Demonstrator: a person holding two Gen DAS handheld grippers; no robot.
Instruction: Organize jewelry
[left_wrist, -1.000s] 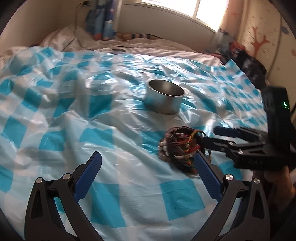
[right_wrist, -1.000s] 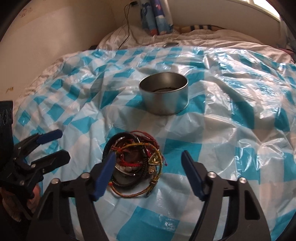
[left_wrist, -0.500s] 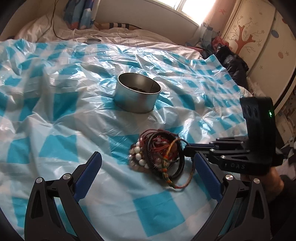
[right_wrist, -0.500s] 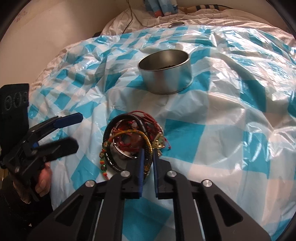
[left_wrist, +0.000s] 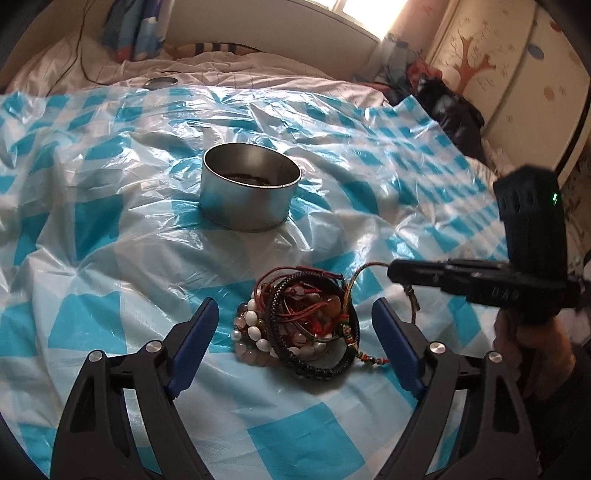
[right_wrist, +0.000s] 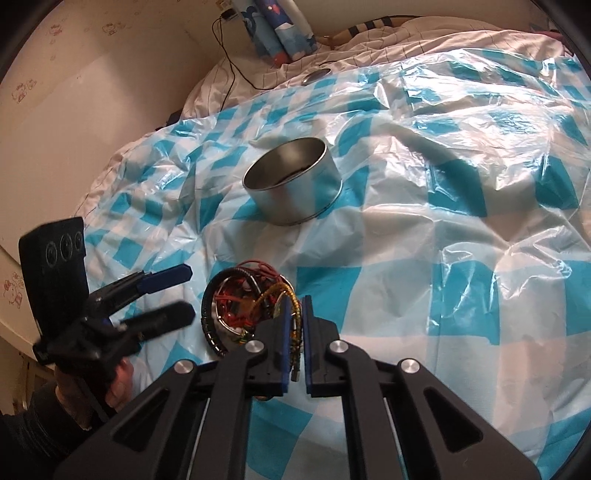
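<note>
Right gripper (right_wrist: 294, 332) jaws pinch a yellow braided cord bracelet (right_wrist: 293, 314) from the tangled bracelet pile (left_wrist: 299, 325), which lies between the wide-open left gripper (left_wrist: 295, 339) jaws; round silver tin (left_wrist: 249, 195) beyond.

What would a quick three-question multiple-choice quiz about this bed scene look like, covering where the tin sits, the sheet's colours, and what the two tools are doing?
1. The metal tin lies where from the bracelet pile?
A. Beyond it
B. Under it
C. Nearer the camera

2. The plastic sheet is checked in
A. red and white
B. blue and white
C. green and yellow

3. The right gripper is
A. wide open
C. out of view
B. shut on a braided cord

Key: A, the tin stands farther up the bed; B, blue squares on white; B, jaws pinch the cord while the left gripper gapes.
</note>
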